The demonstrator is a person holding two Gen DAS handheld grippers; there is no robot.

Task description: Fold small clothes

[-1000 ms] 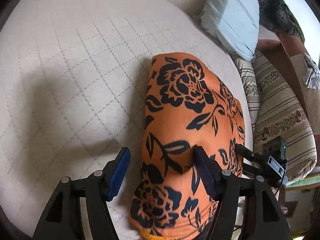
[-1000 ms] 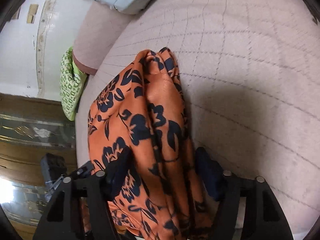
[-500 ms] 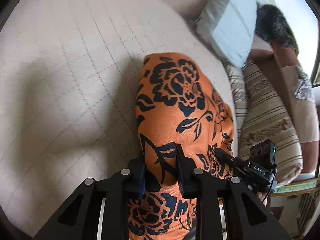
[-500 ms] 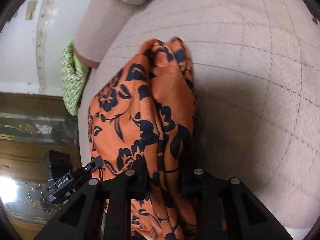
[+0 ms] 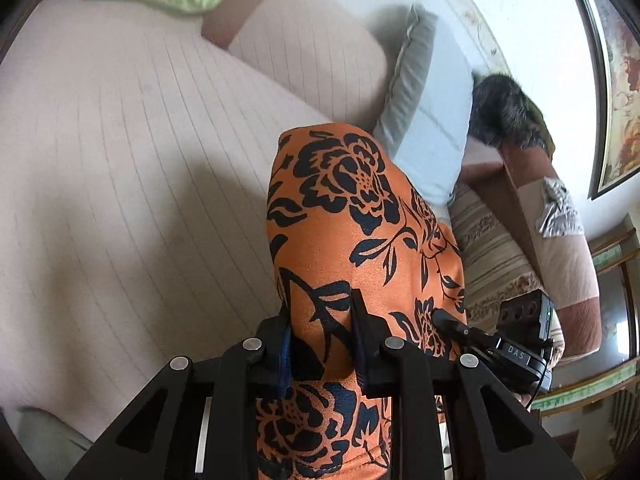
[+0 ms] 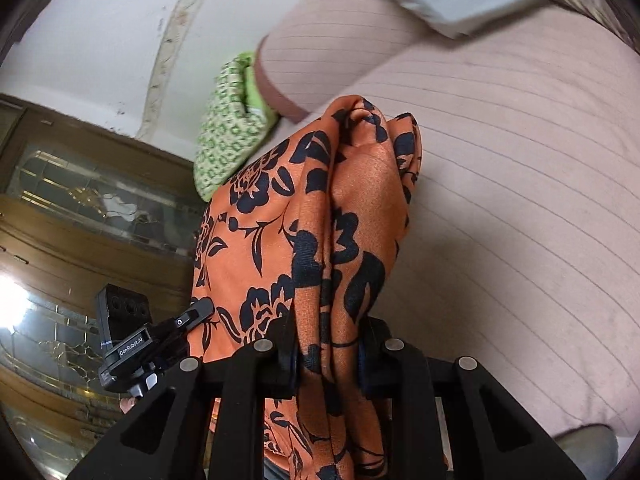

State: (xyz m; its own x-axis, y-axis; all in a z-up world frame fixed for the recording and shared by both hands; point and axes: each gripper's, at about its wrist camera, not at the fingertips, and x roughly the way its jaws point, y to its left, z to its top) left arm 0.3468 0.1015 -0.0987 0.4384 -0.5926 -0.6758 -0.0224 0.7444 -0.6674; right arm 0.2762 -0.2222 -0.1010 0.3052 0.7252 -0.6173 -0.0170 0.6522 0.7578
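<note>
An orange garment with a black flower print is held up over the beige quilted sofa seat. My left gripper is shut on its near edge, cloth pinched between the pads. My right gripper is shut on a bunched fold of the same garment. The cloth stretches between the two grippers and hangs away from both. The right gripper shows at the right of the left wrist view, the left gripper at the left of the right wrist view.
A pale blue pillow leans at the sofa back, a green patterned cushion lies at one end, a striped cushion at the other. A dark furry thing lies on the armrest. A wooden glass cabinet stands beyond the sofa.
Both grippers closed on the garment, then lifted it off the seat. The views tilted up, so the sofa back, pillows and wall now show.
</note>
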